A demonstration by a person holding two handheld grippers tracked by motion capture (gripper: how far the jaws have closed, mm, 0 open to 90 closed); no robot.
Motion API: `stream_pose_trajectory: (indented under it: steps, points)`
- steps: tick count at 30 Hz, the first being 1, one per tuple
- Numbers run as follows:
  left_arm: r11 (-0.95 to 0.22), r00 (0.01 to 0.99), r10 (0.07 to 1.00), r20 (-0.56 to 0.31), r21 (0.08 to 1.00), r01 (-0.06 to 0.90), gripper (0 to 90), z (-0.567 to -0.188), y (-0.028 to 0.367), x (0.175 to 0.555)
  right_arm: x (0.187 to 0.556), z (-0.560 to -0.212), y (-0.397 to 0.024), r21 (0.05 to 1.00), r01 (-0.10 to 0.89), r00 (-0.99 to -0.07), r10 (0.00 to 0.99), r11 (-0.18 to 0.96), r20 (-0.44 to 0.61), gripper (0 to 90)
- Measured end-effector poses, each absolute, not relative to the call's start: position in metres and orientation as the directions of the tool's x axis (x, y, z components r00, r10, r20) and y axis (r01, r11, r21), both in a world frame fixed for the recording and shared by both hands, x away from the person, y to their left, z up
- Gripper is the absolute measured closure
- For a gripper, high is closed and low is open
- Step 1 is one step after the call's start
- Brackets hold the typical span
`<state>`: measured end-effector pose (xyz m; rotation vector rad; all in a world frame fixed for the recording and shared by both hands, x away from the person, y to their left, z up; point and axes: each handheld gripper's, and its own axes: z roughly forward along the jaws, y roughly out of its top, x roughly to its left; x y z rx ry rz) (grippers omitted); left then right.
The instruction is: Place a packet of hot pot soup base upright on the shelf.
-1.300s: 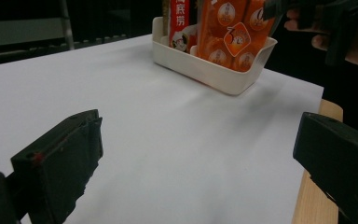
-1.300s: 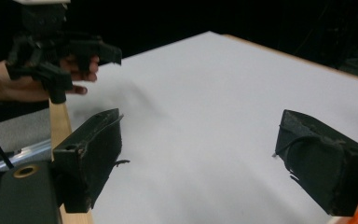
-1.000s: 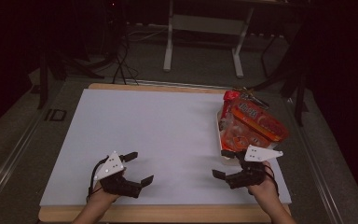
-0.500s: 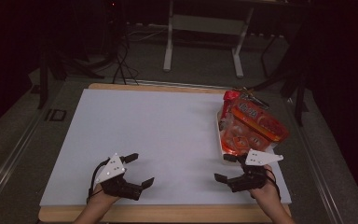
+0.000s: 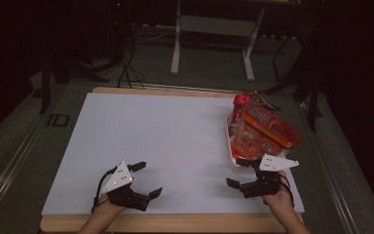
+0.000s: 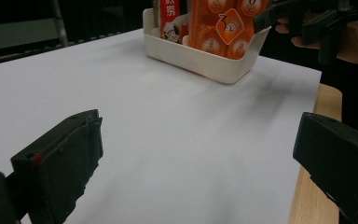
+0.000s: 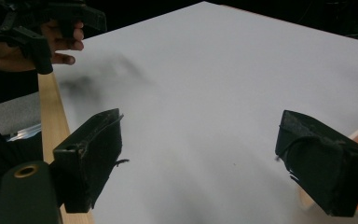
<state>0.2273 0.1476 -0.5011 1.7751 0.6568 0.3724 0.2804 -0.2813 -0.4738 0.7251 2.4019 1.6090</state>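
A white tray (image 5: 232, 146) stands at the table's right side, stuffed with orange and red snack packets (image 5: 263, 129). My right gripper (image 5: 237, 172) hovers open just in front of the tray's near end, nothing between its jaws. My left gripper (image 5: 148, 179) is open and empty near the front left of the white sheet (image 5: 160, 141). In the left gripper view the tray (image 6: 200, 60) and its orange packets (image 6: 223, 25) sit across the sheet, with the other hand's gripper (image 6: 307, 18) beside them. The right gripper view looks over the bare sheet (image 7: 223, 79) toward the other hand (image 7: 56, 44).
The white sheet covers a wooden tabletop whose edge (image 5: 175, 223) shows along the front. Behind the table are a metal stand (image 5: 212, 44) and cables (image 5: 126, 63) on a dark floor. The middle of the sheet is bare.
Both grippers have drifted slightly toward the front edge of the table. Both stay open; the tray and packets have not moved.
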Motion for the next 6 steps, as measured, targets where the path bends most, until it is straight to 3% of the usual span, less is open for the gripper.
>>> stream_pose_trajectory:
  steps: [6]
  points:
    - [-0.185, 0.788, 0.610, -0.088, 0.950, 0.250, 2.0, -0.5021, 0.1496, 0.2287, 0.2807, -0.4733, -0.2829, 0.904, 0.307, -0.867, 0.480, 0.297, 0.136, 14.2]
